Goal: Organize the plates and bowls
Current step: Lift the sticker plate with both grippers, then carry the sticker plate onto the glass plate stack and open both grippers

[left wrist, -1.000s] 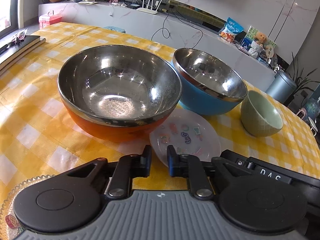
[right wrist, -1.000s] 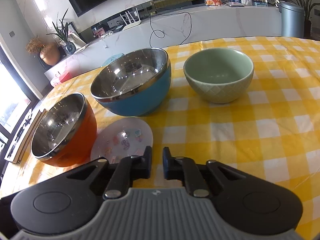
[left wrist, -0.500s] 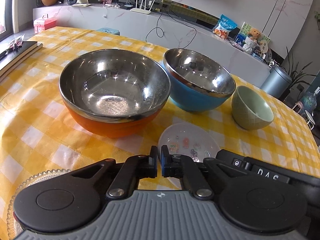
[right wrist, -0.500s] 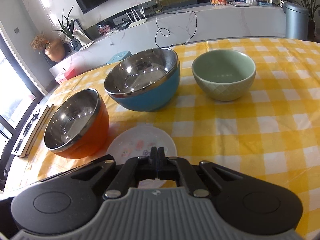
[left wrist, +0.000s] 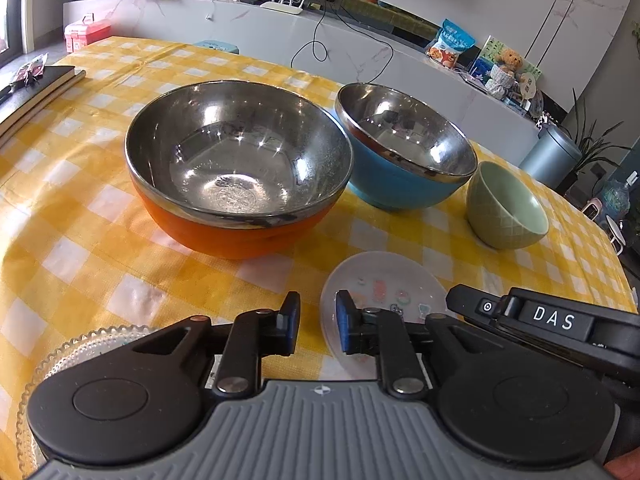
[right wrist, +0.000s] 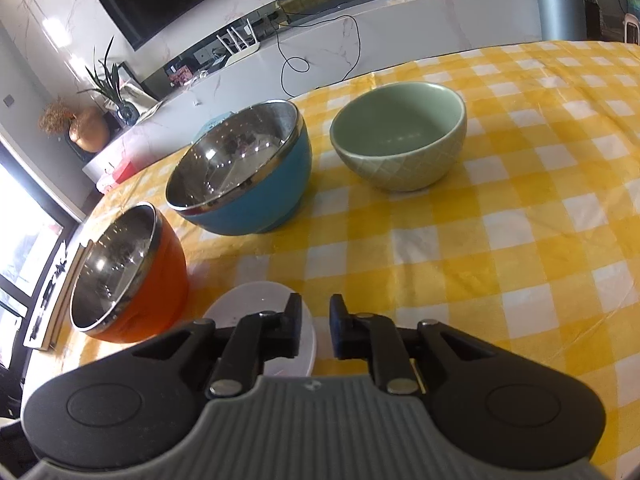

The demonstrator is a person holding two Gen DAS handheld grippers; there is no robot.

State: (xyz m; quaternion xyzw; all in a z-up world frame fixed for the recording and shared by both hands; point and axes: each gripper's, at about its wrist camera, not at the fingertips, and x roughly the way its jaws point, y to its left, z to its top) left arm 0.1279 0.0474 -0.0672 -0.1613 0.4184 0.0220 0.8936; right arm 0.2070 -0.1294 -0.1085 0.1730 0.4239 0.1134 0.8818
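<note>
The left gripper [left wrist: 317, 330] is seen with its blue-padded jaws parted by a narrow gap; they have just been opening, and nothing is caught between them. Only yellow-and-white checked tablecloth [left wrist: 80, 216] shows through the gap. The right-hand pad stands in front of the near edge of a small clear plastic plate printed with little coloured pictures [left wrist: 386, 280], which lies flat on the cloth; whether the pad touches it cannot be told.

The right gripper [right wrist: 315, 330] is likewise released, its jaws having just been opening, with bare cloth between them. Its left-hand finger overlaps the same small plate [right wrist: 256, 300] in the right wrist view.

At the lower left of the left wrist view, a clear glass plate with a beaded rim [left wrist: 84, 346] is partly hidden behind the gripper body.

Beyond the small plate, three bowls are set upright in a row. A large steel-lined bowl with an orange outside [left wrist: 240, 168] stands to the left, a steel-lined bowl with a blue outside [left wrist: 404, 148] just beside it, their rims close, and a smaller pale green ceramic bowl with a lattice-patterned wall [left wrist: 506, 208] further right, near the blue one but apart.

At the far left table edge dark flat books [left wrist: 32, 92] are laid. Behind the table a white marble-look counter [left wrist: 256, 28] is seen, and a grey lidded bin [left wrist: 554, 156] at the right.
</note>
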